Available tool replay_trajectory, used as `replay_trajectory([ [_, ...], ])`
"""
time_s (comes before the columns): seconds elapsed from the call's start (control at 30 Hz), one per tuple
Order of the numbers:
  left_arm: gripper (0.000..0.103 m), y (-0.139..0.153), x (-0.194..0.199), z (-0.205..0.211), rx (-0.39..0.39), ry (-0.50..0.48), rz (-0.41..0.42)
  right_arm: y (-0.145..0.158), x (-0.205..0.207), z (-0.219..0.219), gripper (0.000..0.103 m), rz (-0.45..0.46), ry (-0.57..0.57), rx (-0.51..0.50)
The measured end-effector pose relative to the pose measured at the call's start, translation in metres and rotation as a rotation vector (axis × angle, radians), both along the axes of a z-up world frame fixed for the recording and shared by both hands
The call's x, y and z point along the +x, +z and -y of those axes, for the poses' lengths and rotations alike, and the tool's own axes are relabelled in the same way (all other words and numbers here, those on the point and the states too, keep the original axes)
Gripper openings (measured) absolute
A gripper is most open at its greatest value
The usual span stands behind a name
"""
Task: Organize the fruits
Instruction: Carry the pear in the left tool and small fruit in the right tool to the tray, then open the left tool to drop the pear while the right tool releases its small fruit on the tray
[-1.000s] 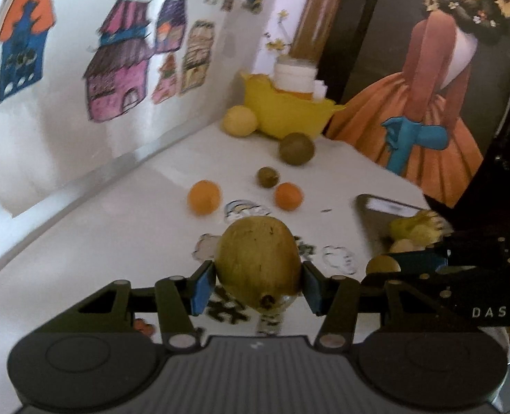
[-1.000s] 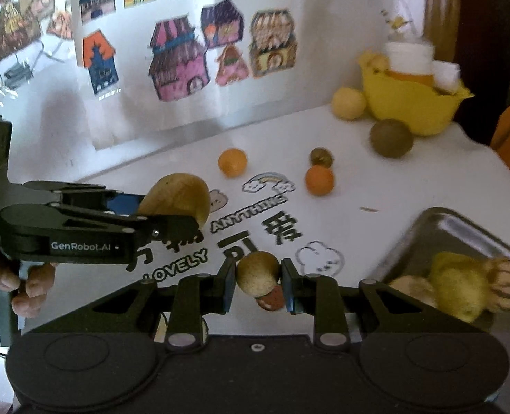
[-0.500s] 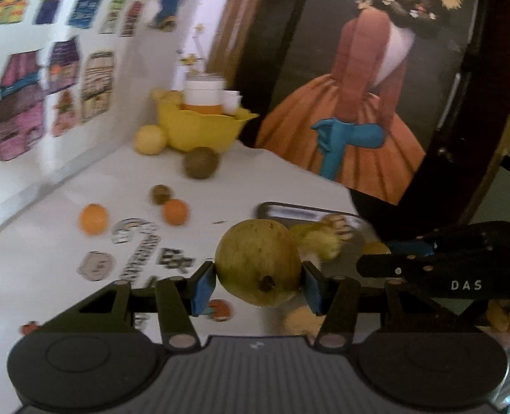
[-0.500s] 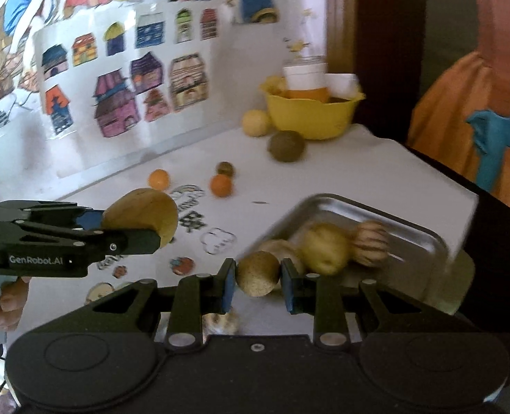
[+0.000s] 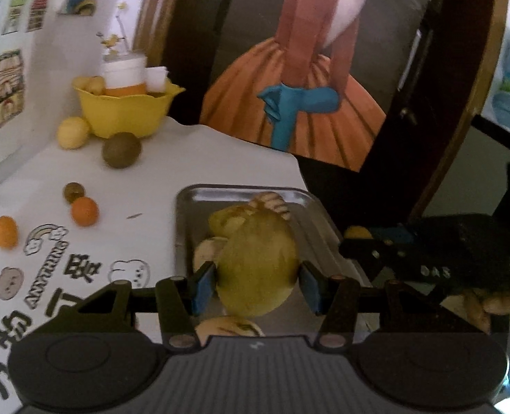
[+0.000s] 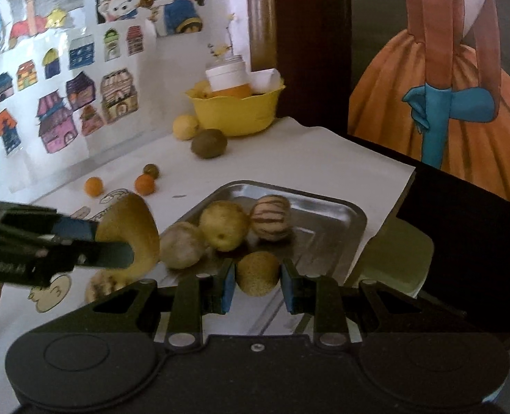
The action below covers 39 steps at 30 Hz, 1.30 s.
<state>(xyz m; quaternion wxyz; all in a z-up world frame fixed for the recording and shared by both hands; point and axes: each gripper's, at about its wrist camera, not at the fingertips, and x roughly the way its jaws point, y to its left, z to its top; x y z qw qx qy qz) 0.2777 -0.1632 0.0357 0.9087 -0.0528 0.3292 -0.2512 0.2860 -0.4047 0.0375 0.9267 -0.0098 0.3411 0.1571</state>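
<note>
A large yellow-green fruit (image 5: pixel 258 269) is clamped between the blue pads of the left gripper (image 5: pixel 257 284), held above the near end of the metal tray (image 6: pixel 344 214). A small round tan fruit (image 6: pixel 257 273) is pinched in the right gripper (image 6: pixel 258 284), whose jaws are drawn close on it, over the tray's near edge. Three fruits lie in the tray, among them a striped one (image 6: pixel 270 217). Two small oranges (image 5: pixel 84 211) are seen far left on the white table (image 5: pixel 203 162), near a yellow bowl (image 5: pixel 124 112).
</note>
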Motion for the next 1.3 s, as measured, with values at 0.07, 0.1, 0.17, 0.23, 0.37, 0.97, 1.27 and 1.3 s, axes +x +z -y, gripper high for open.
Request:
replay_trajectory([
  [0.07, 0.053, -0.003, 0.002, 0.008, 0.014, -0.015, 0.003, -0.007, 0.007, 0.005, 0.03, -0.007, -0.003, 0.006],
  [0.1, 0.049, -0.006, 0.004, 0.01, 0.015, -0.022, 0.001, -0.01, 0.011, 0.005, 0.03, -0.012, -0.004, 0.006],
  [0.17, 0.042, -0.009, 0.008, 0.017, 0.013, -0.03, 0.005, -0.018, 0.019, 0.005, 0.03, -0.022, -0.007, 0.0],
  [0.23, 0.042, -0.009, 0.009, 0.026, 0.051, -0.035, 0.032, -0.025, 0.025, 0.006, 0.03, -0.032, -0.008, 0.001],
  [0.37, 0.041, -0.011, 0.01, 0.032, 0.066, -0.044, 0.046, -0.036, 0.033, 0.006, 0.03, -0.049, -0.008, -0.001],
  [0.97, 0.055, -0.011, 0.017, 0.022, 0.022, 0.006, -0.004, -0.041, 0.029, 0.003, 0.042, -0.049, -0.013, -0.037],
  [1.27, 0.089, 0.015, -0.003, 0.003, -0.009, 0.083, 0.043, -0.008, 0.001, 0.009, 0.083, 0.009, -0.048, -0.046],
  [1.3, 0.091, 0.019, -0.006, 0.0, -0.008, 0.098, 0.047, -0.005, -0.003, 0.009, 0.087, 0.014, -0.055, -0.042],
])
